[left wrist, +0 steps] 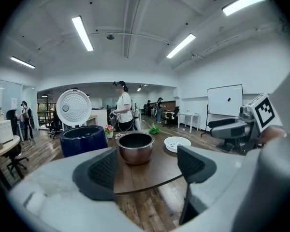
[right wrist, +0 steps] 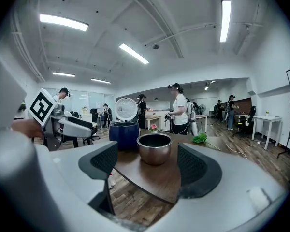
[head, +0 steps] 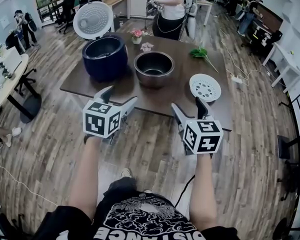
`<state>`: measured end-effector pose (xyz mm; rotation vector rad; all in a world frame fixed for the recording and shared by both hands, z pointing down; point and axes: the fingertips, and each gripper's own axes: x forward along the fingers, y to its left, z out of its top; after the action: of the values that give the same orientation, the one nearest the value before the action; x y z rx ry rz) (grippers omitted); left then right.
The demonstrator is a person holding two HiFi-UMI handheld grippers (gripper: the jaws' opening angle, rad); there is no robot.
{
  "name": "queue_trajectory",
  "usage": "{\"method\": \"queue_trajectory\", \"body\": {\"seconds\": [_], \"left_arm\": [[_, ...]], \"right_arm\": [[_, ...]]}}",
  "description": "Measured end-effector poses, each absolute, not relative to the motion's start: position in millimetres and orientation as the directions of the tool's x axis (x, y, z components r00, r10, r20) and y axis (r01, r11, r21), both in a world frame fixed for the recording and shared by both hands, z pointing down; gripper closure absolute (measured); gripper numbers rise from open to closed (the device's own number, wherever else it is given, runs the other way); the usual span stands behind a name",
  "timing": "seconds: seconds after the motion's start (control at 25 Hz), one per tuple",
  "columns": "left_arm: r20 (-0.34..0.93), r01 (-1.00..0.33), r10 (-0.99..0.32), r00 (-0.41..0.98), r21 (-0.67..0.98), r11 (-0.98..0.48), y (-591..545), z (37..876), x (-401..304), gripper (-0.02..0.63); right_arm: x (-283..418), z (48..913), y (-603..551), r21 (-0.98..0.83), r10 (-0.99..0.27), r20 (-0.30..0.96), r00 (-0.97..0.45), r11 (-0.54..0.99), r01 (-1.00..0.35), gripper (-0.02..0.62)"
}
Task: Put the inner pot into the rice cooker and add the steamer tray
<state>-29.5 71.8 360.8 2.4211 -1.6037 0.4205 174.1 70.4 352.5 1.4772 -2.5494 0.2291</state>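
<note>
Left gripper (head: 121,95) and right gripper (head: 186,103) hover empty, jaws apart, short of the open rice cooker (head: 105,58) — inner pot (head: 154,69) just right of it, steamer tray (head: 205,87) farther right — I'd pinch the pot's rim squarely.

Metal pot (head: 154,69) upright, empty, mid-table, beside open blue cooker (head: 104,57) at its left, white perforated tray (head: 205,87) flat near right edge
</note>
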Motion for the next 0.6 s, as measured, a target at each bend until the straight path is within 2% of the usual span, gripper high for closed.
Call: {"method": "queue_trajectory", "body": {"seconds": [0.6], "left_arm": [[0.335,-0.89,-0.836,0.435,0.021,-0.455,-41,369,-61,0.215]], "right_arm": [[137,364,-27,-0.017,-0.862,0.265,-0.432,0.443,-0.896,0.221]]}}
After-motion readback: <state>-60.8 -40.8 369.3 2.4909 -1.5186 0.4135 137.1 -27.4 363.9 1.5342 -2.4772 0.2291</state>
